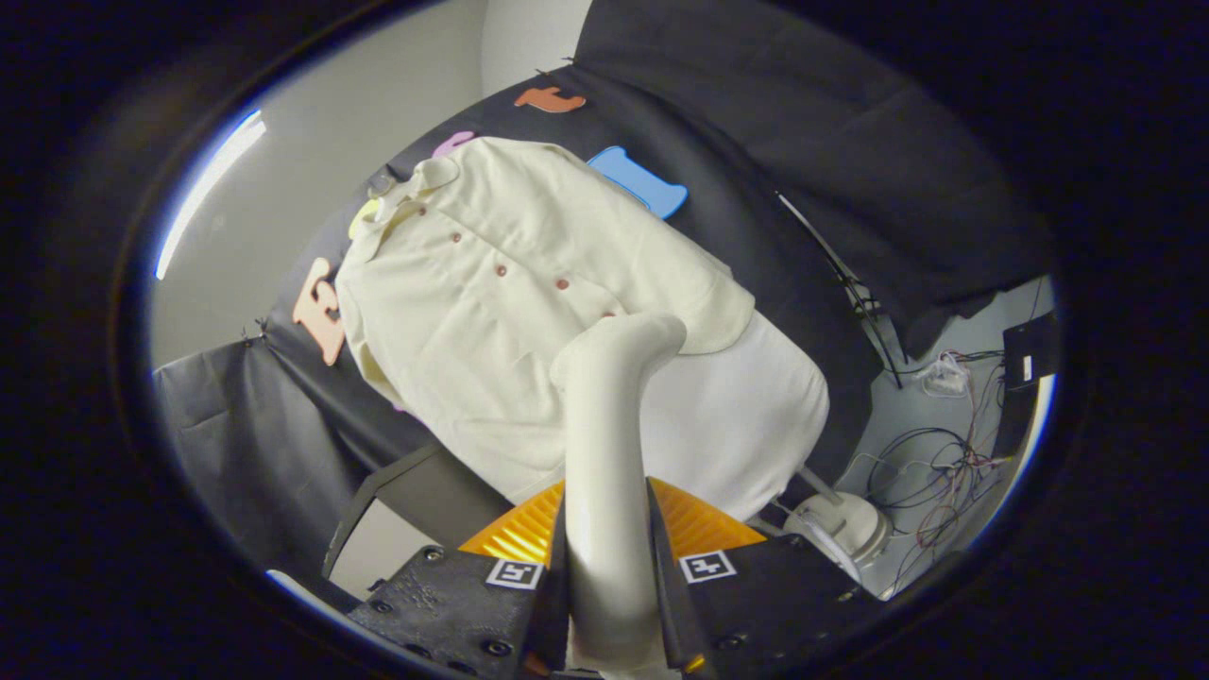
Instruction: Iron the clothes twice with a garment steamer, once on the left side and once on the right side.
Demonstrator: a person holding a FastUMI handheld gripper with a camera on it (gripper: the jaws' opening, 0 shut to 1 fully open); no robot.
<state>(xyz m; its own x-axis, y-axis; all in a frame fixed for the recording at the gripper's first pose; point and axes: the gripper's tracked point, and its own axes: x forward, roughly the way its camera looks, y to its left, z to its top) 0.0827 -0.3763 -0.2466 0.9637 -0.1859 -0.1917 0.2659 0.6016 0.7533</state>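
Gripper view.

Item 1: claw [609,576], black two-finger type with square markers, clamped on the handle of the cream-white plastic garment steamer [604,453]; both fingers [529,590] press the handle from either side. The steamer's bent head reaches the shirt below the lowest button, at or very near the cloth; contact cannot be told for sure.

Item 2: cream short-sleeved button-front shirt [472,312] with small reddish-brown buttons, hung flat on a white padded board [756,416] against the black booth cloth [803,142]. Fabric looks light and fairly smooth, with soft folds near the sleeve hem. The whole view is tilted, so the collar lies farthest from the steamer head.

Item 3: white round stand base [845,529] beside the shirt's lower end; loose dark cables [930,463] on the floor beyond it.

Progress, as a judgement: steamer in hand and brought to the garment, so a pass appears to be under way. Which side is being treated, and whether either pass is finished, cannot be read here; no steam is visible.
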